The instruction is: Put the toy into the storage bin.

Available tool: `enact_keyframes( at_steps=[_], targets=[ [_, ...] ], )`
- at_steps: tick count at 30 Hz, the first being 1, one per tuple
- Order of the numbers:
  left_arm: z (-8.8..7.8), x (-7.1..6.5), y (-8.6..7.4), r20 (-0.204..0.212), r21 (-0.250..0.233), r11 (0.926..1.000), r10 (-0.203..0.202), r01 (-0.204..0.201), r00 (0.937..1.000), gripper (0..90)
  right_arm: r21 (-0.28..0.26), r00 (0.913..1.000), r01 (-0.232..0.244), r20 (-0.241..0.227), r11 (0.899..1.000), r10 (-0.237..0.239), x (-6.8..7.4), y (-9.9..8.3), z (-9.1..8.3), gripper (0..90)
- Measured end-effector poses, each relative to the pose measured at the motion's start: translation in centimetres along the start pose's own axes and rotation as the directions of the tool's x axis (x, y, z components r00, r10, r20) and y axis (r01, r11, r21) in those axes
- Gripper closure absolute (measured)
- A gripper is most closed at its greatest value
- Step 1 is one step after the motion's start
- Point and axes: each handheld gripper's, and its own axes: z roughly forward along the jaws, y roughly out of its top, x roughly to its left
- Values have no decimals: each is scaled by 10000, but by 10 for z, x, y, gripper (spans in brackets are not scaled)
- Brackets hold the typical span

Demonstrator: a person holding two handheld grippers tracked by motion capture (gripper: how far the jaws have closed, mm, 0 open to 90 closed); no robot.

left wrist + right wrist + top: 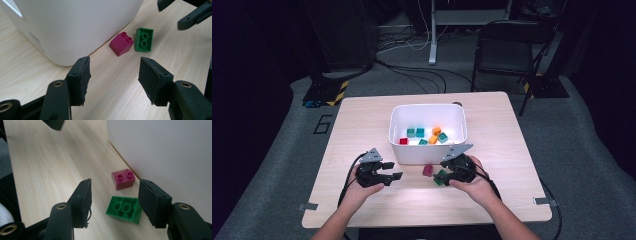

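— Two bricks are left on the worktop, no? We see the green brick and the magenta brick lying just in front of the white bin, toward the near edge of the worktop.

— Yes, these two. Inside the bin we already count several bricks: teal ones, orange ones and a red one. So we judge the bigger part of the sorting is done, and only this pair stays outside.

— And our right gripper, does it hold something?

— Not yet. Its jaws stand rather wide open and the green brick lies between them on the wood, with its hollow underside turned up. The right pad is very near to the brick, but we cannot see it pressing, so we call it a reach, not a grip.

— What about the left gripper?

— It rests lower on the worktop, near the front left corner of the bin, and its jaws are open with nothing between them. It points toward the same two bricks.

— Then what remains for us?

— We think: to close on the green brick, carry it over the rim and drop it, then do the same with the magenta one, which lies almost touching the bin wall.
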Motion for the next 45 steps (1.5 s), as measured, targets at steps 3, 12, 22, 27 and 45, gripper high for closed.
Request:
enact_keyframes(
  at_steps=[3,12,22,27,45],
  targets=[
    [0,0,0,-65,-41,10000,24,-24,10000,425,143,9998,-181,106,9997,180,-4,-10,7,433],
    [0,1,0,-17,-5,10000,-14,14,10000,425,540,9984,-509,255,9972,496,-7,-31,23,431],
    [0,0,0,-34,12,10000,31,-31,10000,425,606,9976,-672,-108,9959,680,3,-41,17,431],
    [0,0,0,-46,-8,10000,-9,9,10000,424,740,9958,-612,-641,9954,660,14,-44,19,432],
    [1,0,0,-50,1,10000,-7,7,10000,424,675,9973,-704,248,9952,689,-2,-42,19,408]
  ],
)
